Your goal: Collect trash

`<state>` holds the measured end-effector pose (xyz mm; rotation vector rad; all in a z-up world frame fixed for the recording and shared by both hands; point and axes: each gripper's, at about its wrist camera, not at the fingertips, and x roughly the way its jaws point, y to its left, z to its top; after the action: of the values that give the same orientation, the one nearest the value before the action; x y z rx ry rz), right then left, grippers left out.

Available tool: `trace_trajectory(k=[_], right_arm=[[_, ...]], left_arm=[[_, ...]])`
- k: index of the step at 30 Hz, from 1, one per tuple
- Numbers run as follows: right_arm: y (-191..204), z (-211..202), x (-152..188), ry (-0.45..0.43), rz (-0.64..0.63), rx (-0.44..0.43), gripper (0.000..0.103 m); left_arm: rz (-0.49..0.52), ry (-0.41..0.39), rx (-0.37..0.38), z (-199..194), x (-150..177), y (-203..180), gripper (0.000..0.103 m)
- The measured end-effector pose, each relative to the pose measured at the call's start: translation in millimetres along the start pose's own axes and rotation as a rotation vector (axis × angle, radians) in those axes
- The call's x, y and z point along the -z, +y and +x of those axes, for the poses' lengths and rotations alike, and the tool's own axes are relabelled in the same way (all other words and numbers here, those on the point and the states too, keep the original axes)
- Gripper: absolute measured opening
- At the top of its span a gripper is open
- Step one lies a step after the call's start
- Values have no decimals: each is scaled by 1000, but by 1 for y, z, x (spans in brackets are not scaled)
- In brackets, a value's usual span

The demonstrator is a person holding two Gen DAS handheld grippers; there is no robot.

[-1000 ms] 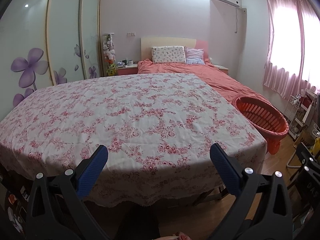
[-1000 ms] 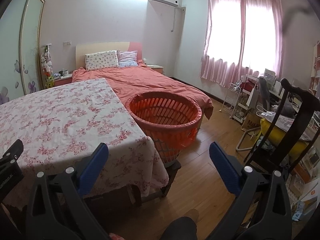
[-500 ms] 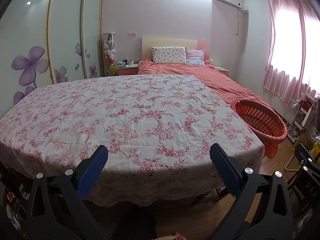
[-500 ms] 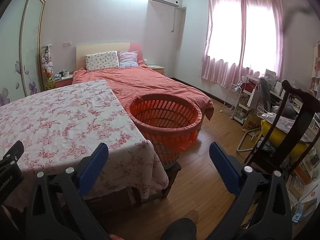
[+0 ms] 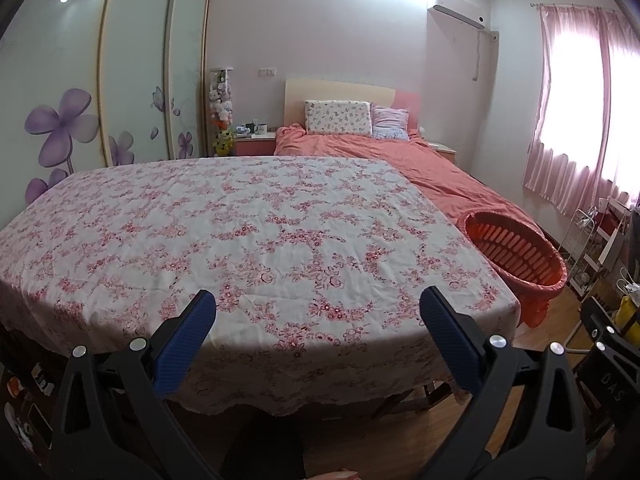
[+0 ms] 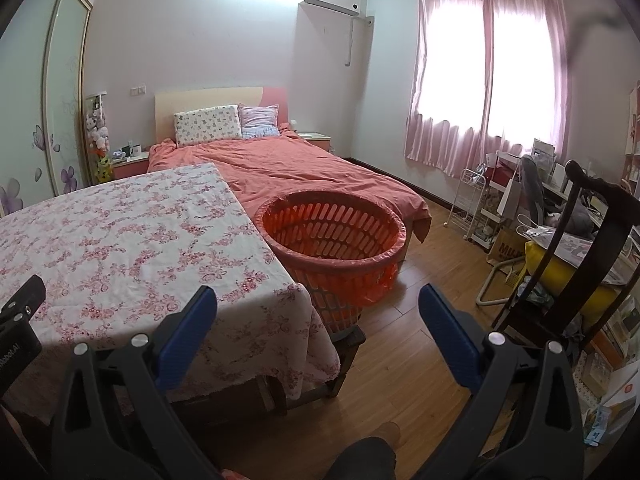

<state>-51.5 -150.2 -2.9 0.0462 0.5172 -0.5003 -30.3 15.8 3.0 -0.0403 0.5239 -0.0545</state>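
Both hand-held grippers stood wide open and empty over a bedroom scene: the left hand-held gripper (image 5: 318,312) faced the near edge of the surface (image 5: 248,224), spread with a floral cloth, and the right hand-held gripper (image 6: 318,310) looked past that surface's corner toward the orange slatted basket (image 6: 332,236). The basket, lined with a thin orange bag, sat just beside the surface's right edge, between it and the foot of the bed (image 6: 280,164) with its coral cover. No trash showed on the cloth or on the wooden floor (image 6: 404,344) in either view, so the task's thing could not be placed; the basket looked empty as far as its slats allowed a view. The step in hand appeared to be a search or a standby. Done well, it would call for sweeping each camera slowly along the cloth and floor, keeping the fingers spread, and settling on one piece before reaching. A cluttered chair (image 6: 576,240) at right deserved a wide berth.
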Motion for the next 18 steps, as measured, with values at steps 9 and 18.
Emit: trace_trajectory(k=[9,18], right_arm=[[-1,-1,-1,-5,4,1,99],[-1,-2,0,-5,4,1,99]], left_arm=[[-8,-14,11,-4,-1,-1,100],[-7,-13,11,-3,-1,-1,100]])
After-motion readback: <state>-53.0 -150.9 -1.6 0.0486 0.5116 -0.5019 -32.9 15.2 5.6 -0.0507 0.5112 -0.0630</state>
